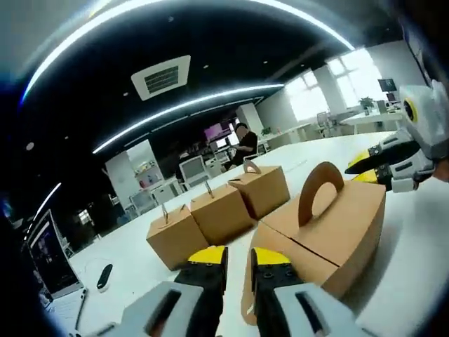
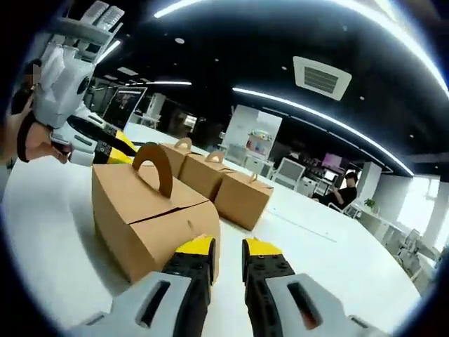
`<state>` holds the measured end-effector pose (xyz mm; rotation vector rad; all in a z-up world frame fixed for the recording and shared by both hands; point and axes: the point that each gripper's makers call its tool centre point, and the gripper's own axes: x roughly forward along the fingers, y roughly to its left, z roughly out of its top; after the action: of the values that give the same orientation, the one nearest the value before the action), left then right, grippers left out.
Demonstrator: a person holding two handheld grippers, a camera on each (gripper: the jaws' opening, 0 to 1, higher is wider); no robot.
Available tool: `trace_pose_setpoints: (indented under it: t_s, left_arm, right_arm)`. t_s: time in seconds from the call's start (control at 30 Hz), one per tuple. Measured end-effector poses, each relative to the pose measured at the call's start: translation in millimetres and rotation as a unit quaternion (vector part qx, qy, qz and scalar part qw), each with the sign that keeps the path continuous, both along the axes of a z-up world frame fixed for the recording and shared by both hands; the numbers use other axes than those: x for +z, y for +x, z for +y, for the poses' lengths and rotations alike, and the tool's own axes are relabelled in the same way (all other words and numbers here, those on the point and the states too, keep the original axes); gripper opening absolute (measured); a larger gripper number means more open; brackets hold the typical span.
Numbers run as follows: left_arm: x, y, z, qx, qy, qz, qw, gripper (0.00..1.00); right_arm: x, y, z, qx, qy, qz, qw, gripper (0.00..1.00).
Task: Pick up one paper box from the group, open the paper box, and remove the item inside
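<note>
A brown paper box [image 1: 330,235] with an arched handle [image 1: 319,189] rests on the white table, apart from the group. The same box [image 2: 144,214] lies just beyond my right gripper [image 2: 229,249], whose jaws stand close together with nothing between them, the left jaw beside the box's near corner. My left gripper [image 1: 238,258] sits at the box's other end, its jaws also nearly together and bare. Each gripper shows in the other's view: the right gripper [image 1: 375,167] past the box's far end, the left gripper [image 2: 121,149] at the far end by the handle.
Three more brown boxes stand in a row behind: [image 1: 175,237], [image 1: 221,212], [image 1: 263,188]. The white table [image 2: 330,267] stretches wide to the right. A dark handset [image 1: 104,276] and a monitor [image 1: 45,256] sit at the table's left. A person [image 1: 245,144] sits far back.
</note>
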<state>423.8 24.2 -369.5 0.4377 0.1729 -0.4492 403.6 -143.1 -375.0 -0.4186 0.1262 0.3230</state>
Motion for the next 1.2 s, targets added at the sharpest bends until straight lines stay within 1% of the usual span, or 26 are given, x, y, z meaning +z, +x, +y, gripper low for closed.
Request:
trace_pose_setpoints:
  t_s: [0.1, 0.17, 0.43, 0.57, 0.63, 0.7, 0.8, 0.9, 0.97, 1.03, 1.1, 1.13, 1.2]
  left_arm:
    - [-4.9, 0.0, -5, -0.005, -0.003, 0.006, 1.0000, 0.15]
    - [-5.8, 0.0, -6, -0.005, -0.007, 0.007, 0.9999, 0.13]
    - [-10.1, 1.7, -10, -0.007, -0.031, 0.020, 0.9993, 0.09]
    - [-10.8, 1.9, -11, -0.010, -0.034, 0.022, 0.9991, 0.08]
    - [-10.0, 2.9, -8, -0.008, -0.036, 0.022, 0.9991, 0.09]
    - [-9.4, 4.1, -4, -0.004, -0.039, 0.024, 0.9989, 0.10]
    - [-6.6, 5.1, 5, 0.003, -0.049, 0.026, 0.9985, 0.16]
    - [1.4, 3.5, 14, 0.005, -0.067, 0.029, 0.9973, 0.19]
    - [5.5, 2.0, 18, 0.005, -0.071, 0.029, 0.9970, 0.20]
    - [11.4, -1.2, 22, 0.002, -0.081, 0.031, 0.9963, 0.22]
    - [16.7, -6.3, 23, -0.007, -0.091, 0.038, 0.9952, 0.27]
    - [18.9, -9.5, 23, -0.014, -0.093, 0.041, 0.9947, 0.30]
    - [24.0, -20.5, 21, -0.027, -0.096, 0.048, 0.9939, 0.32]
  right_arm:
    - [-4.6, 0, 6, 0.005, -0.001, 0.005, 1.0000, 0.16]
    - [-5.8, 0, 8, 0.007, -0.001, 0.006, 1.0000, 0.15]
    - [-13.5, 2, 19, 0.017, 0.009, 0.021, 0.9996, 0.13]
    - [-22.0, 1, 27, 0.026, -0.005, 0.033, 0.9991, 0.13]
    - [-23.2, 1, 25, 0.025, -0.011, 0.033, 0.9991, 0.13]
    - [-20.4, 0, 20, 0.022, -0.003, 0.030, 0.9993, 0.13]
    - [-16.1, 0, 9, 0.014, -0.003, 0.027, 0.9995, 0.14]
    - [-9.4, -3, -2, 0.008, 0.008, 0.023, 0.9997, 0.15]
    - [-3.7, -6, -7, 0.005, 0.017, 0.019, 0.9997, 0.17]
    - [1.8, -10, -12, 0.004, 0.024, 0.015, 0.9996, 0.17]
    - [8.8, -14, -15, 0.007, 0.038, 0.013, 0.9992, 0.18]
    - [12.5, -17, -16, 0.010, 0.045, 0.013, 0.9989, 0.19]
    - [21.3, -24, -17, 0.020, 0.058, 0.010, 0.9981, 0.19]
